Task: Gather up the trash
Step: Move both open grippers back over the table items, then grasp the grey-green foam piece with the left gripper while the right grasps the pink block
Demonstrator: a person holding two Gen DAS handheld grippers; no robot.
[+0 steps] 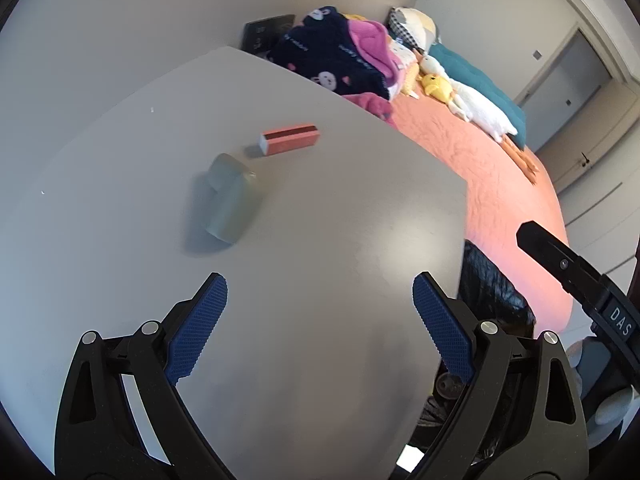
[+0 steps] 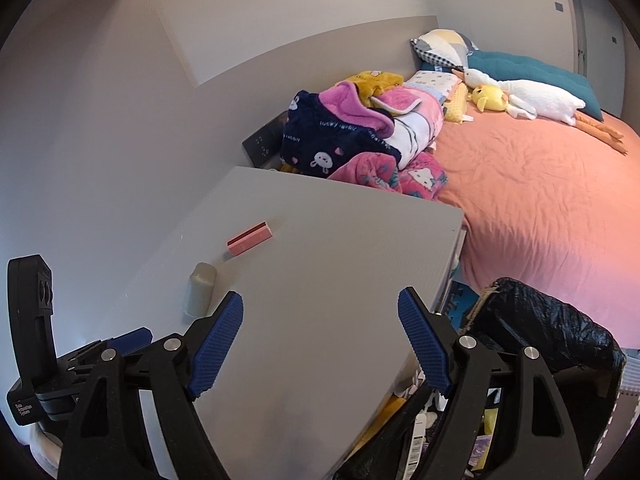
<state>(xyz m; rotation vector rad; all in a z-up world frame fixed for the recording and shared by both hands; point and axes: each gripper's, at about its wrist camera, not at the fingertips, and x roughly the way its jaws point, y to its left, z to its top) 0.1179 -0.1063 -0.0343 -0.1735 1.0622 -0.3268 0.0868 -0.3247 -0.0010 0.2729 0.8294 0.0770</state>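
Both the left gripper (image 1: 320, 320) and the right gripper (image 2: 320, 332) hover with fingers spread wide and empty above a grey desk (image 1: 340, 200), where a pale green cylinder (image 1: 230, 200) lies on its side just beside a pink box (image 1: 290, 139). A black-lined trash bin (image 2: 552, 328) stands at the desk's right edge, next to the bed (image 2: 540, 184). The cylinder, nearest the left gripper, looks the likelier first pick, best taken across its narrow width so it cannot roll

a home bedroom: bed (image 2: 540, 200) with plush toys (image 2: 532, 100), heaped blankets (image 2: 352, 136)
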